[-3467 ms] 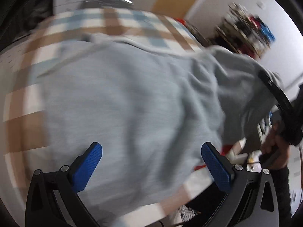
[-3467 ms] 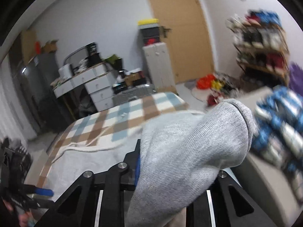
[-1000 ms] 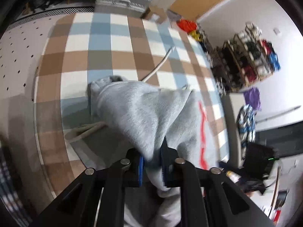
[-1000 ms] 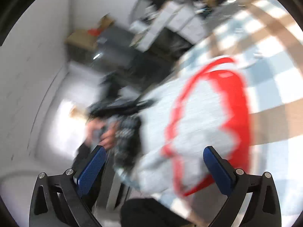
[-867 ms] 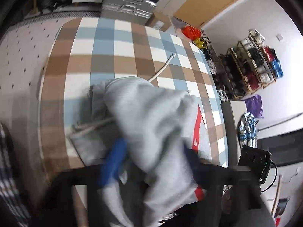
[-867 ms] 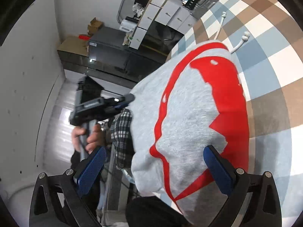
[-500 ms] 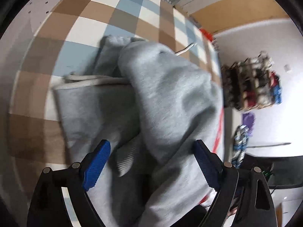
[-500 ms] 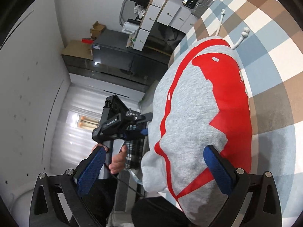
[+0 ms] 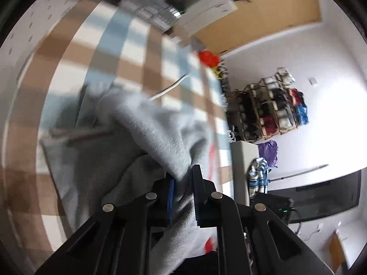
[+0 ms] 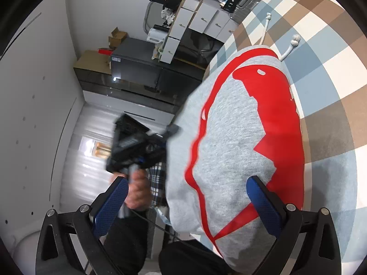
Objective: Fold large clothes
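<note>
A grey hoodie (image 9: 128, 142) with a large red print (image 10: 275, 119) lies bunched on a checked blanket (image 9: 96, 52). My left gripper (image 9: 183, 183) is shut on a thick fold of the grey hoodie and holds it raised. In the right wrist view the left gripper shows, blurred, in a hand at the hoodie's left edge (image 10: 140, 146). My right gripper (image 10: 190, 206) is open and empty, above the near edge of the hoodie, with the printed side (image 10: 231, 151) between its fingers. White drawcords (image 10: 289, 48) lie on the blanket beyond the hoodie.
The blanket (image 10: 328, 73) covers a bed. White drawers (image 10: 199, 20) and a dark cabinet (image 10: 137, 73) stand beyond it. A shoe rack (image 9: 268, 112), a wooden door (image 9: 259, 16) and a white box with clothes (image 9: 243, 160) stand at the right.
My left gripper was open over the hoodie half a second ago; now it is shut on a fold and lifted. My right gripper stays open over the red print.
</note>
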A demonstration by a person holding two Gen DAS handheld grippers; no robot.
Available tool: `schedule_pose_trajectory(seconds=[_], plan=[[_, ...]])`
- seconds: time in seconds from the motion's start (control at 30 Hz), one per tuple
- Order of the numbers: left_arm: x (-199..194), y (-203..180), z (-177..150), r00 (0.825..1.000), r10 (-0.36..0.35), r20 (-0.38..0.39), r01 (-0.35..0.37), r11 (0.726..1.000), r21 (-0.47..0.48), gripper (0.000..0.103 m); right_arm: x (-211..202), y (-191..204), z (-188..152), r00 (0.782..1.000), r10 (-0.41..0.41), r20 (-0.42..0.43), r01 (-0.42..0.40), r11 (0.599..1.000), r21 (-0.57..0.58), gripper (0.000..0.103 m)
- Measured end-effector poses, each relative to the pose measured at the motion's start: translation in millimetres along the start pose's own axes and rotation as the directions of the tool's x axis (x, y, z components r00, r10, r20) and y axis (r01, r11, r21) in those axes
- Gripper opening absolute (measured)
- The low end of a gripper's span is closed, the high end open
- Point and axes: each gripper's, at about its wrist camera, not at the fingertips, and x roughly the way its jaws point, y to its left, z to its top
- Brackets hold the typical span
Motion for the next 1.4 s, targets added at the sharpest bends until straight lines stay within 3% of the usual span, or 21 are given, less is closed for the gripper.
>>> schedule_pose_trajectory(seconds=[0.1, 0.23, 0.33, 0.5, 0.63, 0.67, 0.77, 0.8, 0.83, 0.87, 0.9, 0.93, 1.03, 1.1, 1.17, 1.2, 1.23, 1.33, 1.4], plan=[[-6, -25, 3, 0.998, 0.066, -0.018, -0.064, 0.993, 0.095, 0.008, 18, 13, -8, 0.997, -0.024, -0.074, 0.020, 0.998, -0.052, 0.103], [-14, -20, -1, 0.994, 0.104, -0.031, -0.100, 0.987, 0.124, 0.008, 35, 23, -15, 0.992, -0.082, -0.101, 0.073, 0.994, -0.083, 0.103], [-18, 9, -10, 0.994, 0.110, -0.028, -0.107, 0.989, 0.100, 0.008, 46, 23, -15, 0.988, -0.062, -0.144, 0.054, 0.997, -0.058, 0.103], [-12, 75, -38, 0.990, 0.130, -0.058, -0.131, 0.991, -0.019, 0.008, 57, 26, -17, 0.981, -0.067, -0.181, 0.053, 0.996, -0.077, 0.103], [-12, 98, -45, 0.961, 0.278, -0.001, -0.277, 0.958, -0.072, 0.008, 63, 31, -16, 0.978, -0.115, -0.174, 0.099, 0.990, -0.096, 0.103], [-14, 103, -45, 0.962, 0.274, 0.001, -0.272, 0.955, -0.116, 0.008, 62, 32, -16, 0.976, -0.134, -0.169, 0.117, 0.987, -0.107, 0.103], [-25, 99, -49, 0.986, 0.165, 0.012, -0.162, 0.975, -0.150, 0.011, 60, 32, -16, 0.973, -0.140, -0.181, 0.123, 0.987, -0.102, 0.103], [-26, 92, -54, 0.988, 0.155, 0.010, -0.152, 0.979, -0.136, 0.026, 59, 31, -16, 0.974, -0.135, -0.181, 0.120, 0.988, -0.095, 0.103], [-25, 85, -61, 0.992, 0.126, -0.008, -0.126, 0.984, -0.125, 0.060, 57, 29, -15, 0.976, -0.125, -0.179, 0.112, 0.990, -0.083, 0.103], [-23, 79, -68, 0.996, 0.081, -0.023, -0.083, 0.989, -0.120, 0.075, 55, 27, -15, 0.977, -0.116, -0.178, 0.104, 0.992, -0.072, 0.103], [-21, 74, -76, 0.999, 0.030, -0.023, -0.032, 0.992, -0.120, 0.081, 55, 25, -15, 0.978, -0.106, -0.177, 0.097, 0.993, -0.062, 0.103], [-19, 71, -82, 1.000, -0.008, -0.018, 0.006, 0.993, -0.119, 0.081, 52, 22, -14, 0.981, -0.090, -0.174, 0.083, 0.996, -0.043, 0.103], [-3, 70, -92, 0.999, 0.013, -0.037, -0.017, 0.992, -0.123, 0.081, 54, 22, -15, 0.984, -0.061, -0.169, 0.059, 0.998, -0.013, 0.103], [13, 78, -97, 0.997, 0.042, -0.064, -0.051, 0.989, -0.139, 0.081, 56, 24, -16, 0.986, -0.050, -0.161, 0.051, 0.999, 0.000, 0.103], [25, 85, -101, 0.995, 0.013, -0.097, -0.029, 0.986, -0.164, 0.078, 56, 25, -17, 0.987, -0.046, -0.155, 0.047, 0.999, 0.004, 0.103], [26, 83, -105, 0.995, -0.002, -0.097, -0.013, 0.987, -0.159, 0.051, 57, 25, -18, 0.987, -0.044, -0.153, 0.046, 0.999, 0.005, 0.103], [31, 77, -107, 0.992, 0.008, -0.123, -0.022, 0.993, -0.118, 0.006, 56, 25, -18, 0.988, -0.039, -0.149, 0.041, 0.999, 0.014, 0.103], [25, 53, -110, 0.991, 0.064, -0.120, -0.065, 0.998, 0.000, 0.008, 56, 21, -16, 0.989, -0.017, -0.150, 0.025, 0.998, 0.050, 0.103], [17, 43, -107, 0.991, 0.073, -0.108, -0.072, 0.997, 0.009, 0.007, 55, 18, -14, 0.988, 0.007, -0.157, 0.007, 0.996, 0.087, 0.103]])
